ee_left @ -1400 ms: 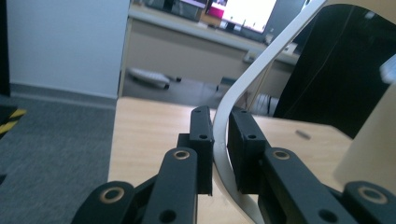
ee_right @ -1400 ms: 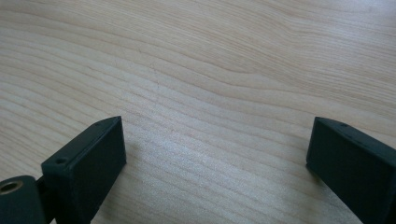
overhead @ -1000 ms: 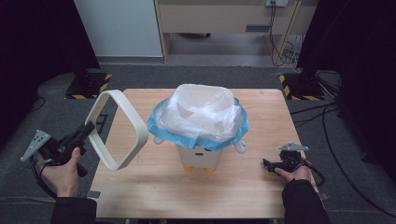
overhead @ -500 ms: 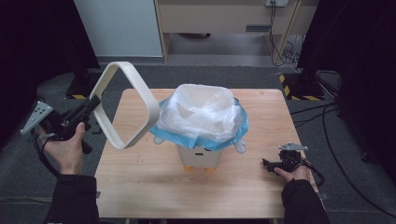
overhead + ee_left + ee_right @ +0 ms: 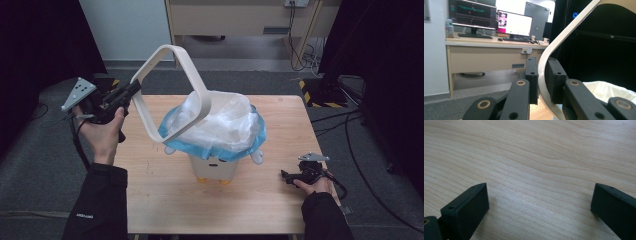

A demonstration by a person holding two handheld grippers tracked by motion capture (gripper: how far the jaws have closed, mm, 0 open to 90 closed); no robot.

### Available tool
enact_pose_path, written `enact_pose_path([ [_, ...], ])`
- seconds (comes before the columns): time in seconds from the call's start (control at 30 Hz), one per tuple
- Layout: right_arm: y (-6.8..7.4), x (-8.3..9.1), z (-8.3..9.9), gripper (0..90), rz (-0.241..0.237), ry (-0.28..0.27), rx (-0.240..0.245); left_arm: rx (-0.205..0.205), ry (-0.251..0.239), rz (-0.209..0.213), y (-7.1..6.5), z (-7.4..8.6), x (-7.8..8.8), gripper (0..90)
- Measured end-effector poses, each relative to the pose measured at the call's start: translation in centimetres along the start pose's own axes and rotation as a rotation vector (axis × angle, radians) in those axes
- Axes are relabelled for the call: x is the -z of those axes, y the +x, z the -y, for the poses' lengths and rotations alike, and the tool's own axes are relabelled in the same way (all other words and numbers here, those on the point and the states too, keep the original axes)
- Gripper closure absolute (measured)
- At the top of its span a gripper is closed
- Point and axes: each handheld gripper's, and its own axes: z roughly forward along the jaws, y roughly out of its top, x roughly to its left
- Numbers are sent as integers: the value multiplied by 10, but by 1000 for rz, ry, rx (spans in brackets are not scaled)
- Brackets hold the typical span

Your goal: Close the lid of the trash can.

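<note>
The frame ring (image 5: 172, 95) is a cream, rounded-square plastic hoop with a flat, smooth band and an open centre. In the high view it sits in the upper centre-left of the frame, tilted, its lower right corner overlapping the white liner bag (image 5: 220, 120) at the bin's mouth; whether it touches the bag cannot be told. The left gripper (image 5: 131, 92), at the left of that view, is clamped on the ring's left edge; the left gripper view shows the band (image 5: 542, 72) pinched between both pads. The bin (image 5: 215, 167) stands centre on the wooden table (image 5: 160, 200), a blue bag rim (image 5: 250, 145) folded over it. The right gripper (image 5: 290, 176) rests at lower right, jaws spread wide, nothing between them
</note>
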Motion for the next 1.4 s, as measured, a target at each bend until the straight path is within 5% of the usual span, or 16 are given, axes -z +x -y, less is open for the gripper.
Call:
enact_pose_path([
  [0.3, 0, 0, 0, 15, -5, 2, 0, -47, 39, 29, -22, -25, -32, 795],
  [0.63, 0, 0, 0, 15, -4, 3, 1, -113, 199, 63, -34, -23, -68, 794],
  [0.77, 0, 0, 0, 14, -4, 4, 1, -95, 272, 112, -36, -17, -80, 797],
  [0.87, 0, 0, 0, 14, -4, 4, 1, -96, 323, 126, -40, -16, -83, 798],
  [1.07, 0, 0, 0, 15, -4, 4, 1, -121, 312, 140, -40, -26, -76, 801],
  [1.4, 0, 0, 0, 14, -4, 4, 1, -125, 379, 159, -38, -32, -73, 810],
])
